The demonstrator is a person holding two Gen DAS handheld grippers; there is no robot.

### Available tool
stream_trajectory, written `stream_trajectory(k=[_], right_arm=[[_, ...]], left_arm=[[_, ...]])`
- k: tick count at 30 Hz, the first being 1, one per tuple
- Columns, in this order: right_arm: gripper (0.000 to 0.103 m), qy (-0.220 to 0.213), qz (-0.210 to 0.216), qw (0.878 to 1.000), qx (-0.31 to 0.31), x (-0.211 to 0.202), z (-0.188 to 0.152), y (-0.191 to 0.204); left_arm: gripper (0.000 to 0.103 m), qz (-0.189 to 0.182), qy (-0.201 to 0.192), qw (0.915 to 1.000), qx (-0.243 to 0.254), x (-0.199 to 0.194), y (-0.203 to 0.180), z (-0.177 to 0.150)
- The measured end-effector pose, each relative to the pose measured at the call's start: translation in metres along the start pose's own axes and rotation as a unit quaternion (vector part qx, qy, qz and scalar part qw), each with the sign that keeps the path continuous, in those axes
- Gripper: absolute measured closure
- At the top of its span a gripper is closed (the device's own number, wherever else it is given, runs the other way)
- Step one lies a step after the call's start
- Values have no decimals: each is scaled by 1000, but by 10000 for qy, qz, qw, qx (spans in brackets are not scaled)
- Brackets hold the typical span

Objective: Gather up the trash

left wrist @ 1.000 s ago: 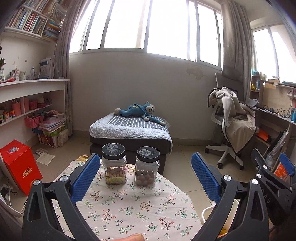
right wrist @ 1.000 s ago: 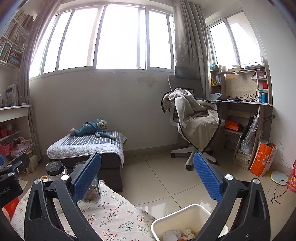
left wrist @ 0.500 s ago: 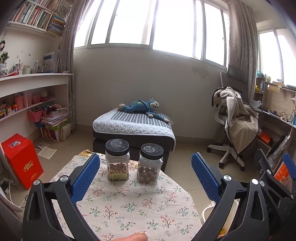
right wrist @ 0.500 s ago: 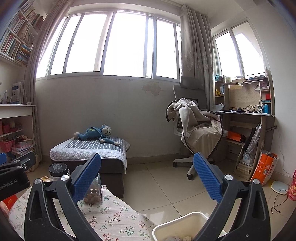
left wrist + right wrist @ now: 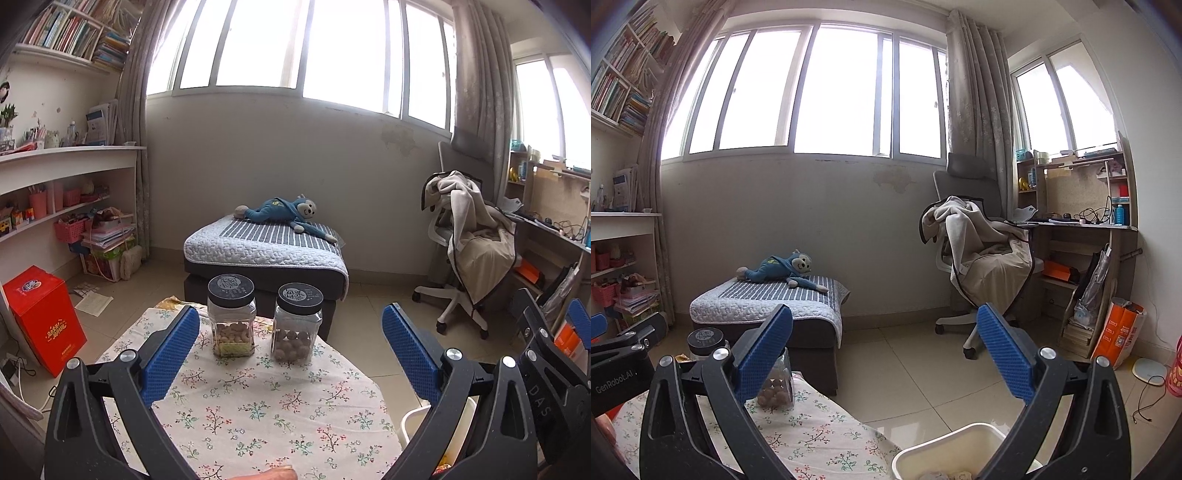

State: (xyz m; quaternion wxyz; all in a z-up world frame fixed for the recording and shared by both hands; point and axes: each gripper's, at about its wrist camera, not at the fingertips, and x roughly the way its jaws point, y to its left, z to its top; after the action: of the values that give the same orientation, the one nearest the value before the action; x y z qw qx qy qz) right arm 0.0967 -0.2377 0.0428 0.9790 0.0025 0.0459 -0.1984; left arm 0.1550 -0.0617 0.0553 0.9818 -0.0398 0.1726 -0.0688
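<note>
The white trash bin sits on the floor just below the right gripper, crumpled scraps visible inside; it also shows low to the right of the left gripper. Both grippers are spread wide and hold nothing. Ahead of the left gripper, two black-lidded jars of nuts stand side by side on the floral-clothed surface.
</note>
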Motion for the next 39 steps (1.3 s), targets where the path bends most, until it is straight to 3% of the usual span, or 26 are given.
stream_trajectory(k=[39], right_arm=[[7, 182, -45, 9998, 22, 5, -1, -2]], left_arm=[[7, -58, 91, 9999, 114, 12, -6, -17]])
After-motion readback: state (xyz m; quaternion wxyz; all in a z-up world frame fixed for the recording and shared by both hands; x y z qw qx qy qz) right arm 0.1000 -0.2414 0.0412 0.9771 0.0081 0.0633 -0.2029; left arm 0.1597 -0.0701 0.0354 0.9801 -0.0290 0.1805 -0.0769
